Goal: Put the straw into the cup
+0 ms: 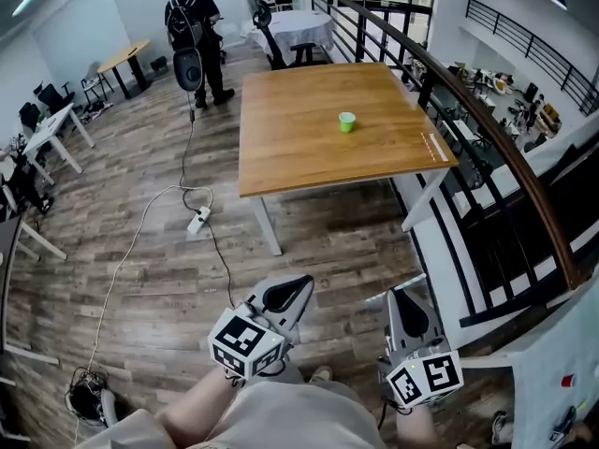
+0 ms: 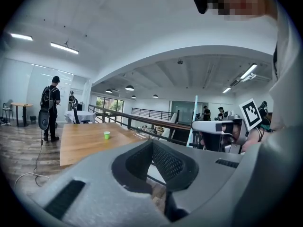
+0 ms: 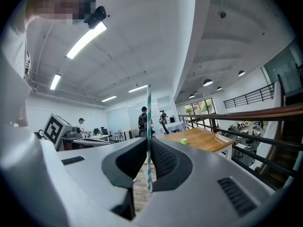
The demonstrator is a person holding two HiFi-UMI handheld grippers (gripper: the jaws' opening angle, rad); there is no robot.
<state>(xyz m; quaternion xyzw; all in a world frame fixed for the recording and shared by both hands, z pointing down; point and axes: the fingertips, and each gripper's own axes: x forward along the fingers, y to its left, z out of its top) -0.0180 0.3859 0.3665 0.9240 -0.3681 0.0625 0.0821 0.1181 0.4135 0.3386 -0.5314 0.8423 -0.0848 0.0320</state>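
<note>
A small green cup (image 1: 347, 122) stands upright on the wooden table (image 1: 290, 148), far ahead of both grippers. My right gripper (image 1: 399, 294) is held low near my body and is shut on a white and green striped straw (image 3: 148, 126). The straw stands upright between the jaws and sticks out well above them. My left gripper (image 1: 303, 282) hangs beside it at the left, shut with nothing in it. The left gripper view shows the cup (image 2: 107, 135) on the table (image 2: 80, 143) and the straw (image 2: 195, 119) off to the right. The cup (image 3: 182, 141) is also tiny in the right gripper view.
Wood floor lies between me and the table. A white cable and power strip (image 1: 198, 221) lie on the floor at the left. A dark railing (image 1: 487, 129) runs along the table's right side. A person with a backpack (image 1: 194, 26) stands beyond the table's far left.
</note>
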